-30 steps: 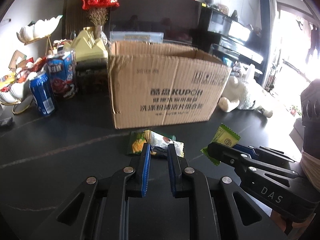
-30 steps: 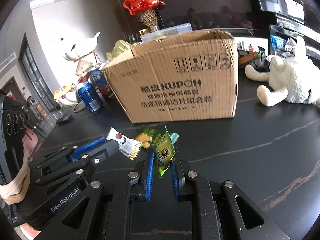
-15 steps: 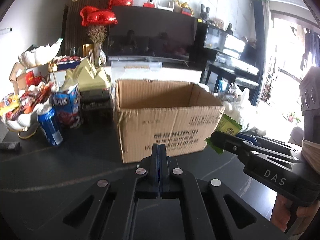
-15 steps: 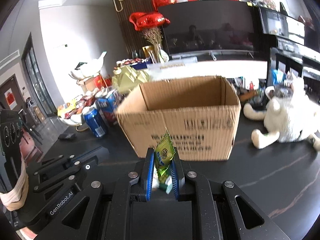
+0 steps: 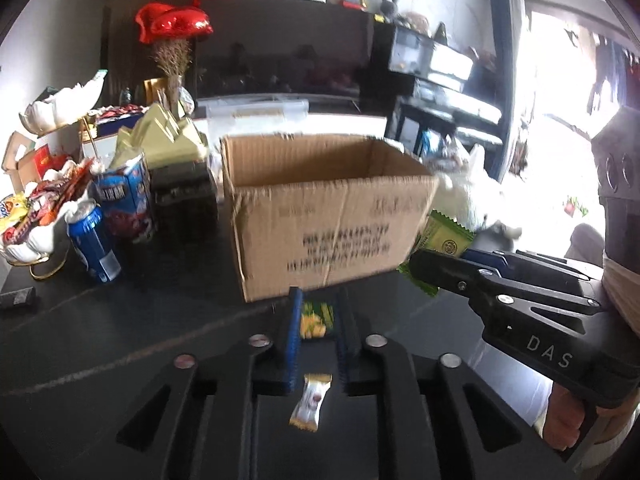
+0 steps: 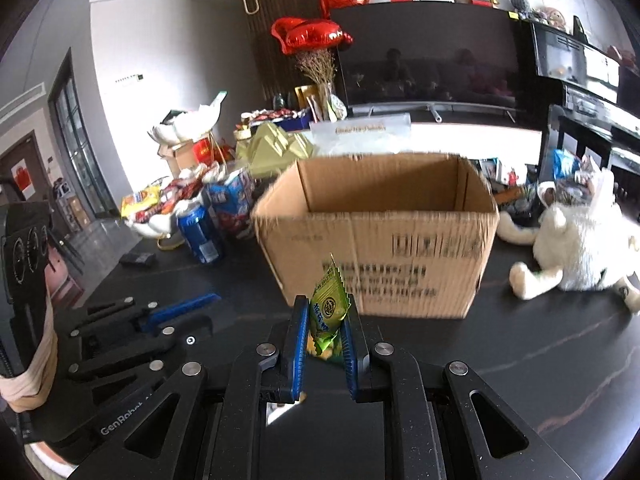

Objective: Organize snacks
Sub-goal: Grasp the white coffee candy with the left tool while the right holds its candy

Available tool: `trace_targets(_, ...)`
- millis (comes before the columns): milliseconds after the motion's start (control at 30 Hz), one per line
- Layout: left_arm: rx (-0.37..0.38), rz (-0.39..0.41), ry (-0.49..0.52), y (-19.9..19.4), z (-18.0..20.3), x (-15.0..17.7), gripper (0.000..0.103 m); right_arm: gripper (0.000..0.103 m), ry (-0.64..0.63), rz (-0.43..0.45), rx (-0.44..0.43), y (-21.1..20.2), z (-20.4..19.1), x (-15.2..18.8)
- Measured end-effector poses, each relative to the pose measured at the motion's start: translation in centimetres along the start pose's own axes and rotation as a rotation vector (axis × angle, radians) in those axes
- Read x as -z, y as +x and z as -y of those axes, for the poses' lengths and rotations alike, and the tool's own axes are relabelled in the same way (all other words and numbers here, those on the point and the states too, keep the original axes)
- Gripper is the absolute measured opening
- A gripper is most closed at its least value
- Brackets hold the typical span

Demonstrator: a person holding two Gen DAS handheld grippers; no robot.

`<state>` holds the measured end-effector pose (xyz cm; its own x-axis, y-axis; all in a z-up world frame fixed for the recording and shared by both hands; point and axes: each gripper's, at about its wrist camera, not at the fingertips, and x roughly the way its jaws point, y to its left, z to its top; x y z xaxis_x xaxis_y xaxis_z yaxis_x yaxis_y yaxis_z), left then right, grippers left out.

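An open cardboard box (image 5: 324, 208) stands on the dark table; it also shows in the right wrist view (image 6: 380, 240). My left gripper (image 5: 318, 300) is open; a white and yellow snack packet (image 5: 310, 406) lies loose between its fingers, low near the palm. A green and yellow packet (image 5: 316, 318) lies on the table in front of the box. My right gripper (image 6: 324, 312) is shut on a green snack packet (image 6: 328, 312), held upright before the box; it also shows in the left wrist view (image 5: 444, 240).
A blue can (image 5: 94, 248), a blue snack carton (image 5: 124, 196) and a white bowl of snacks (image 5: 32, 216) stand left of the box. A white plush toy (image 6: 576, 240) lies to its right. A black remote (image 6: 138, 258) lies on the table.
My left gripper was shut half a second ago and is now open, with the white packet loose between its fingers. Both grippers rose from the table toward the box; the right still holds the green packet.
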<state>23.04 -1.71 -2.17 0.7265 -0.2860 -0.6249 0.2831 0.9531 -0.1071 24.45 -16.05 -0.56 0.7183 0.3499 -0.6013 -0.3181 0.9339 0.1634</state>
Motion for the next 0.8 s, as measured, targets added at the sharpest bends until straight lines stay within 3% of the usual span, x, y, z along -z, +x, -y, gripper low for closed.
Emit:
trace_targets(400, 0.046, -0.129, 0.074, 2.7, 0.4, 5.5, 0.022, 0.017, 0.061, -0.127, -0.005, 2.1, 0.2, 5.8)
trace_targets(800, 0.057, -0.233, 0.097, 6.0, -0.2, 7.8, 0.028, 0.017, 0.084, -0.207, -0.003, 4.3, 0.1, 8.4)
